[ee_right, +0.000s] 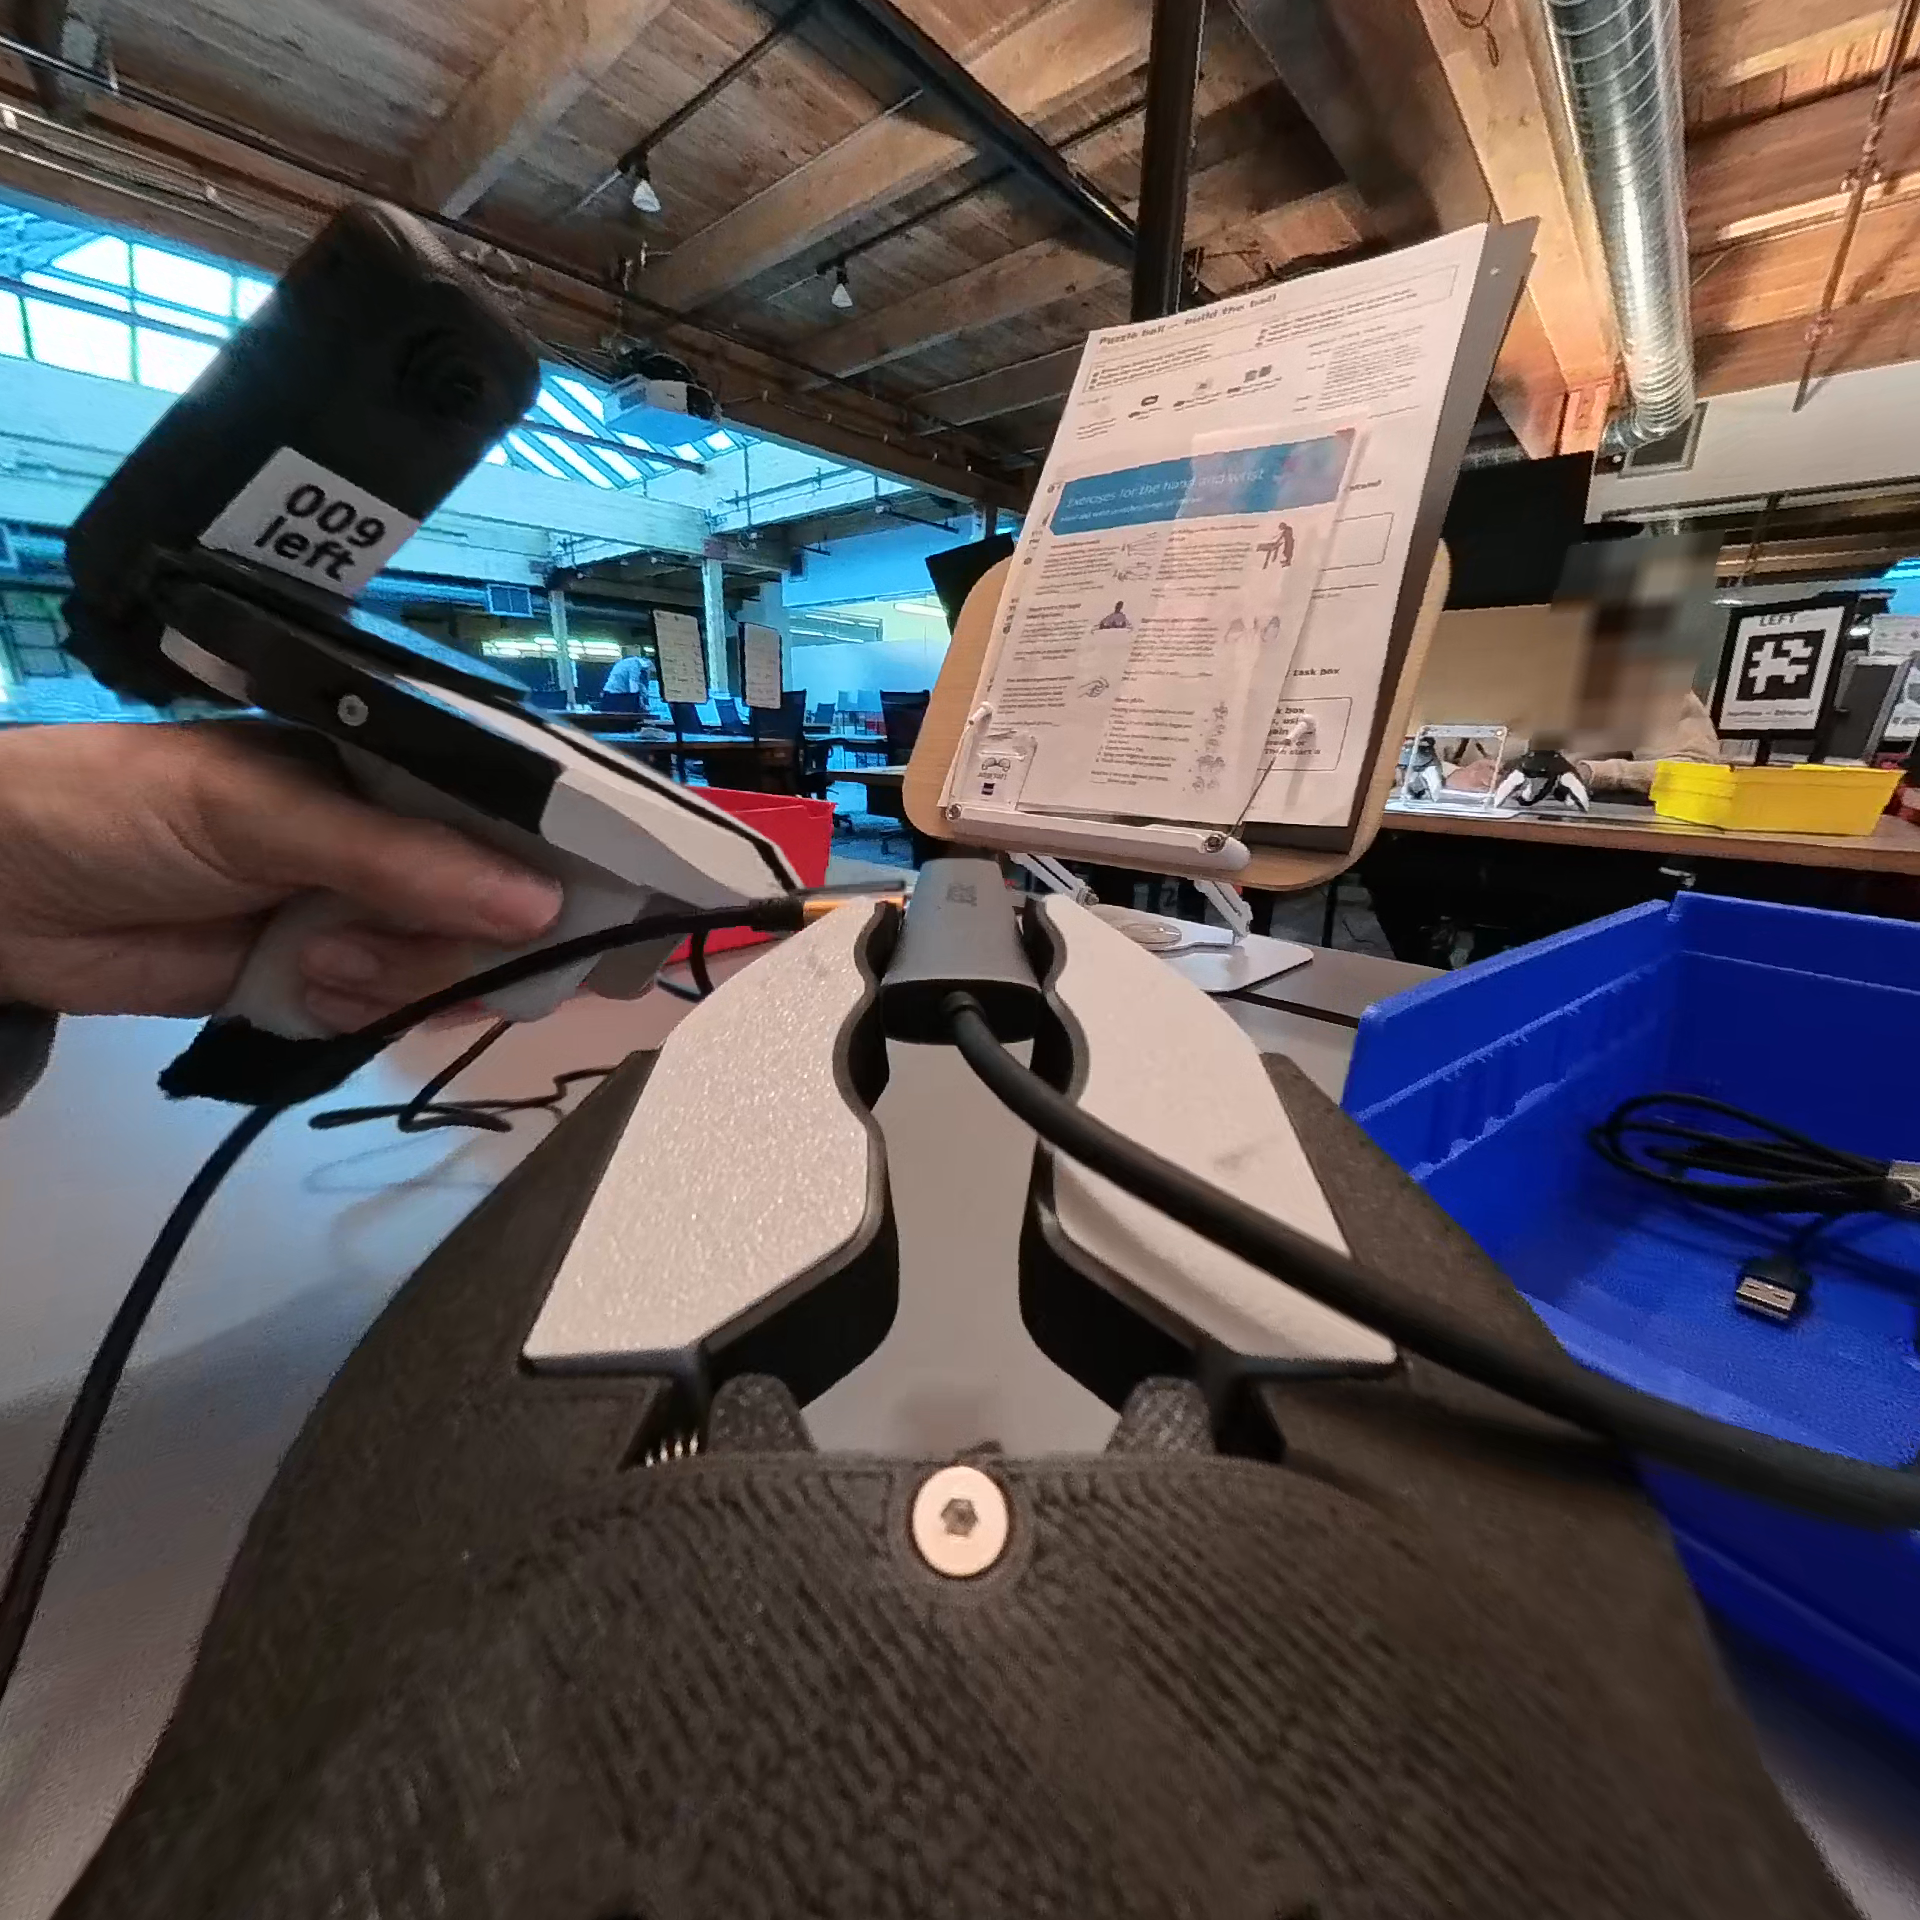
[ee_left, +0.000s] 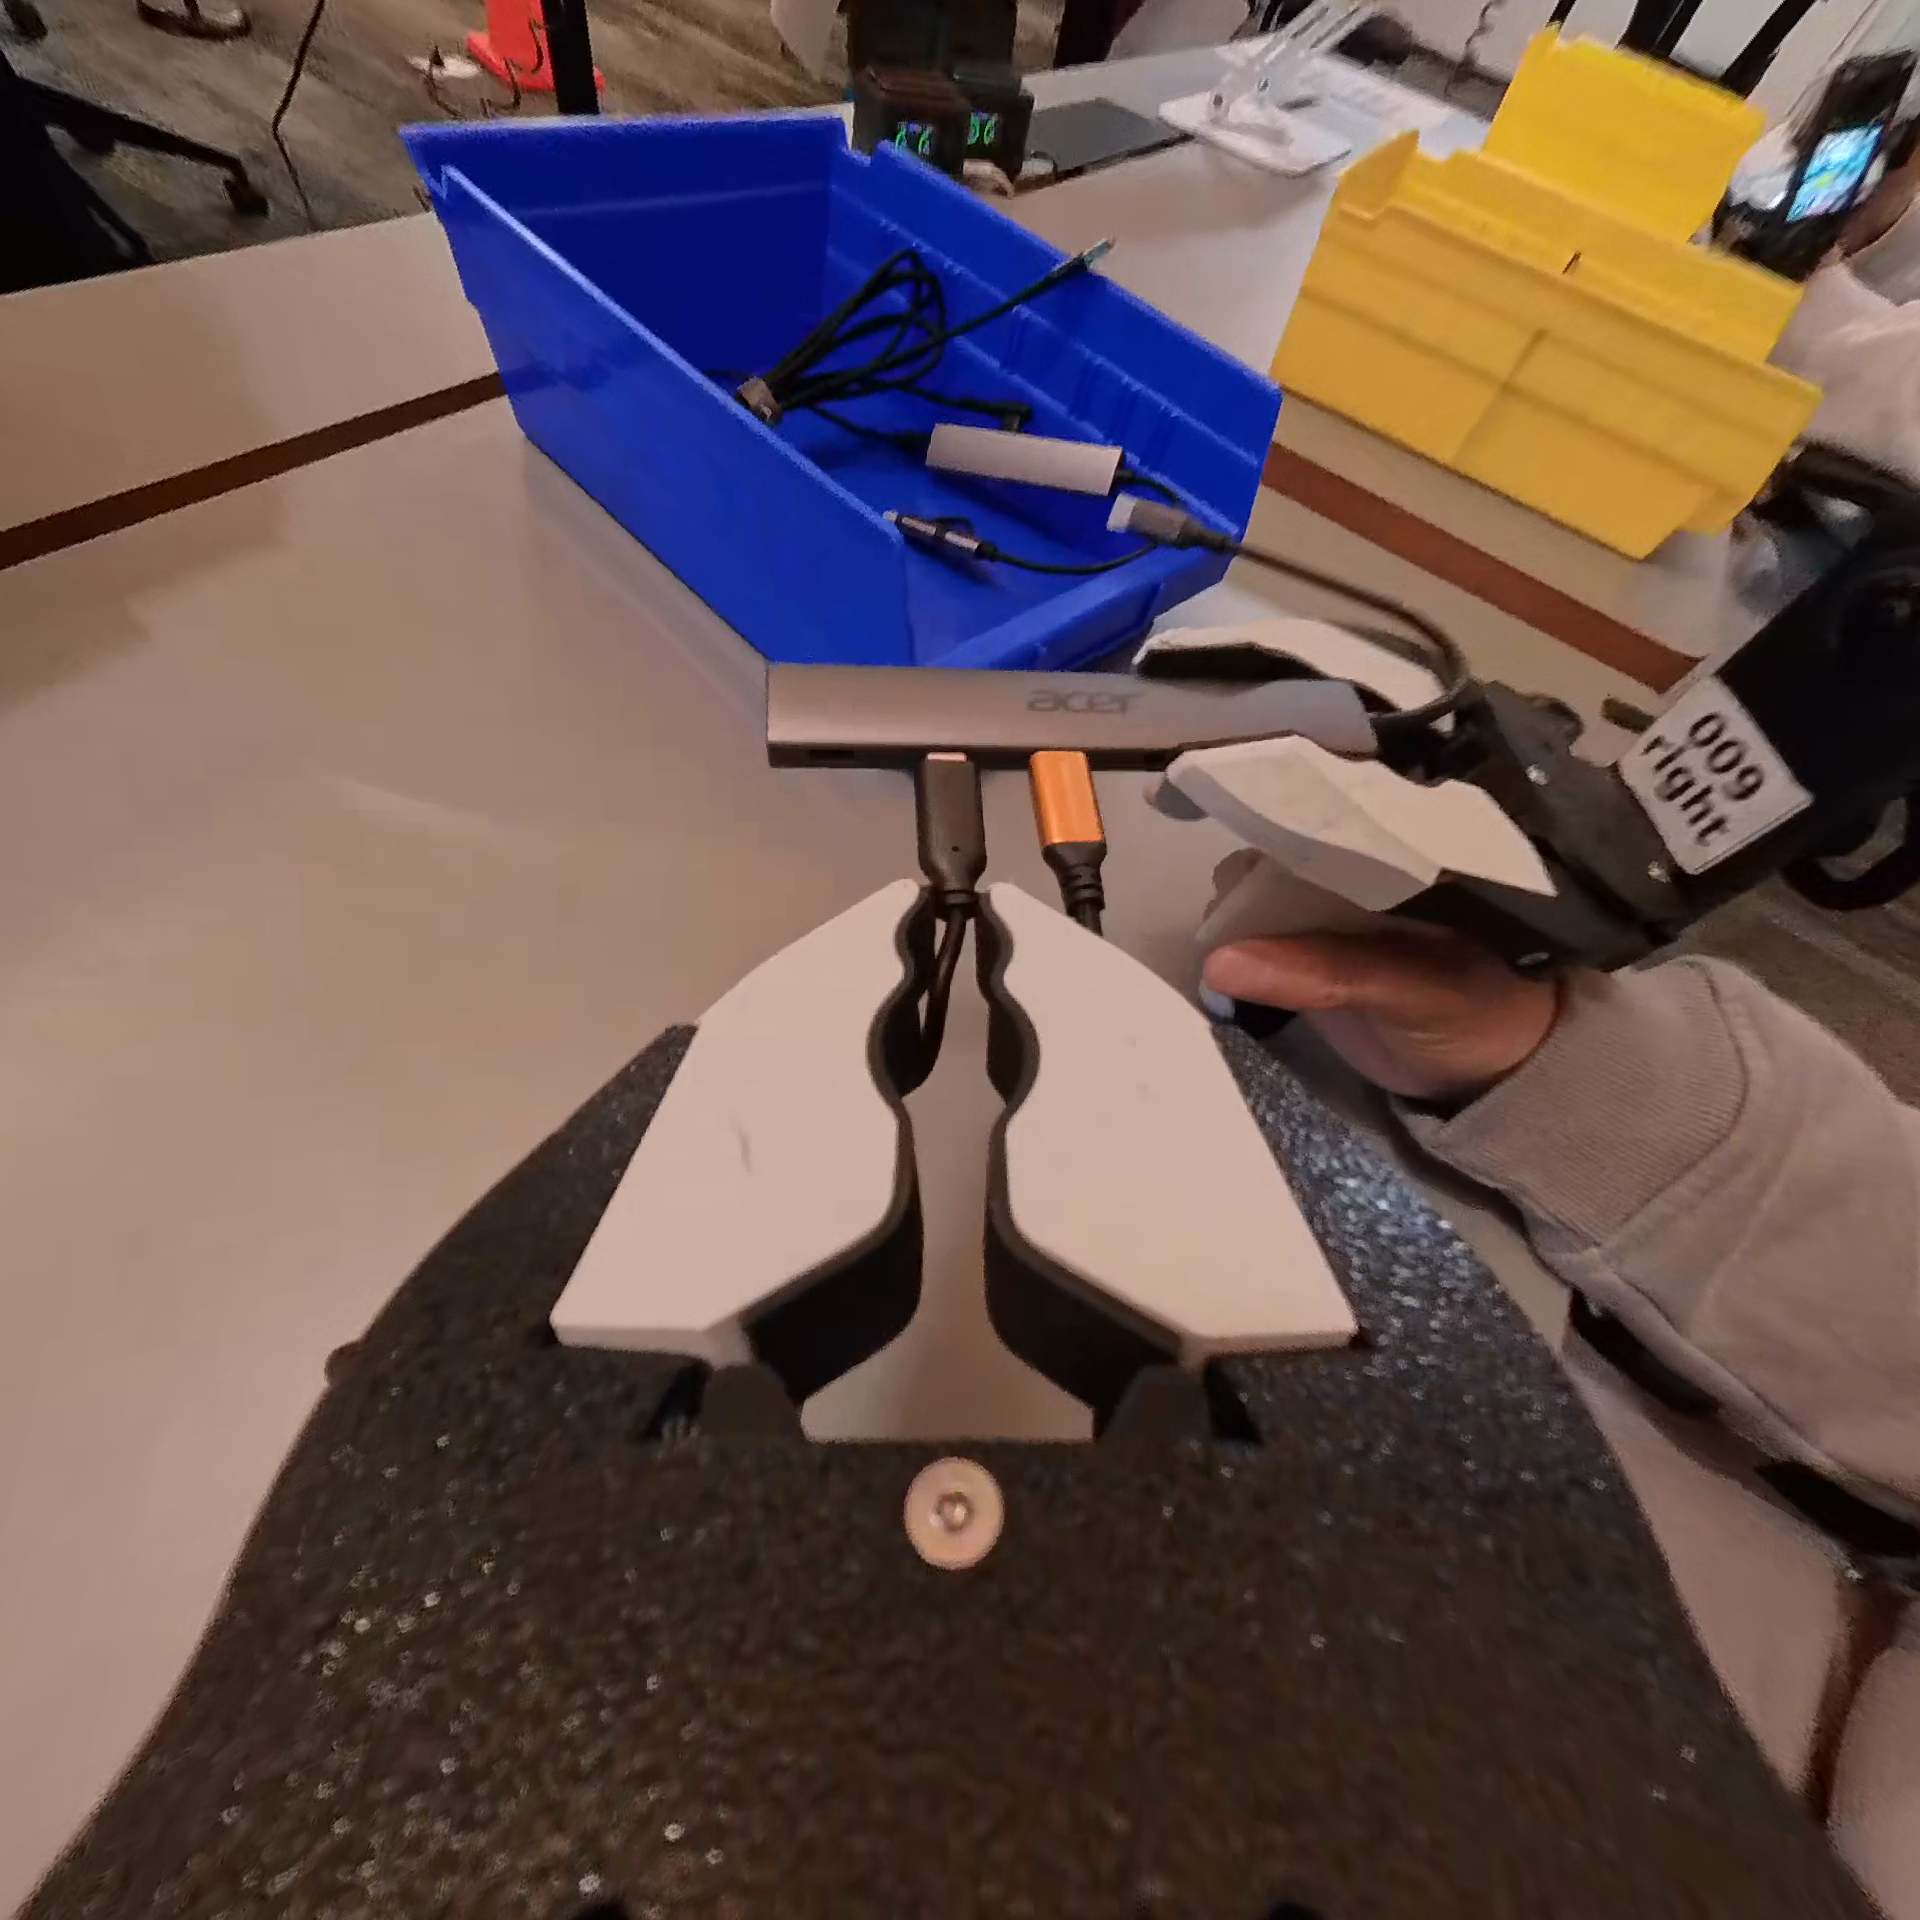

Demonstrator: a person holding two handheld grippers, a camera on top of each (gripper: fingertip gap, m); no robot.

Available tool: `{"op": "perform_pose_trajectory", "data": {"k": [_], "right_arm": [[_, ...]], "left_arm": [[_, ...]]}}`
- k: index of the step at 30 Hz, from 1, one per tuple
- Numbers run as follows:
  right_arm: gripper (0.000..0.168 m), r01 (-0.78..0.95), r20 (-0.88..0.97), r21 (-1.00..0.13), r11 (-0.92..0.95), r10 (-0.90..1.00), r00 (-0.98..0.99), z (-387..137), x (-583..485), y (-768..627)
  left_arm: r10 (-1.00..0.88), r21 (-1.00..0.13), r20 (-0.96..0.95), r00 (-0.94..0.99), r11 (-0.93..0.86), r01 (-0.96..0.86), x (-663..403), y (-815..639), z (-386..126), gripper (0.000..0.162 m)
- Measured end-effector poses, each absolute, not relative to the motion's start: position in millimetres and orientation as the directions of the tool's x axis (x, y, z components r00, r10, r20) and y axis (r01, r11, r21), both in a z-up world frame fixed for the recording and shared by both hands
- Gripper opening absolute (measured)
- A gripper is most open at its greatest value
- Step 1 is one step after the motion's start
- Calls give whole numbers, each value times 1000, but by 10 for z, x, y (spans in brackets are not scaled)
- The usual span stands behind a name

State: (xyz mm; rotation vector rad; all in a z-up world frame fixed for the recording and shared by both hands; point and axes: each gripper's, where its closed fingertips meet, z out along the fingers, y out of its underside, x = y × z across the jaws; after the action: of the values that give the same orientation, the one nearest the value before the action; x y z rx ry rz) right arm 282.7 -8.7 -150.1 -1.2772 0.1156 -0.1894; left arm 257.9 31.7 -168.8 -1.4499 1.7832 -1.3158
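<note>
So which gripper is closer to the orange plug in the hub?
Left. The left gripper is shut on the grey plug's cable right beside the orange plug. The right gripper clamps the hub's far end, farther from it.

Matt metal hub (ee_left: 1039,712), glossy plastic blue bin (ee_left: 665,343), smooth tbl (ee_left: 312,779)

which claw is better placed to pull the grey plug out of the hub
Left, probably. The left claw is already shut on the grey plug, in line with it, while the right claw holds the hub from its end.
</note>
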Motion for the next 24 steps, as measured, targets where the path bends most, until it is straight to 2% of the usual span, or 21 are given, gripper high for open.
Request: {"op": "perform_pose_trajectory", "data": {"k": [7,10,16,19,24], "right_arm": [[27,7,-25,-970,242,-129,991,-1543,2782,-37],[27,34,2,-976,216,-145,989,-1564,2764,-10],[24,64,17,-964,259,-178,984,-1516,2786,-43],[24,100,36,-957,272,-228,973,-1465,2851,-117],[24,115,20,-930,349,-264,964,-1133,2983,-375]], "left_arm": [[-956,-919,27,-293,91,-384,2582,362,-1597,6],[-954,-884,-41,-298,174,-434,2566,393,-1659,6],[-948,-907,-49,-314,174,-384,2547,360,-1636,7],[-956,-941,-45,-290,138,-310,2433,429,-1501,35],[-989,-982,-1,-146,29,-189,2004,1041,-1371,49]]}}
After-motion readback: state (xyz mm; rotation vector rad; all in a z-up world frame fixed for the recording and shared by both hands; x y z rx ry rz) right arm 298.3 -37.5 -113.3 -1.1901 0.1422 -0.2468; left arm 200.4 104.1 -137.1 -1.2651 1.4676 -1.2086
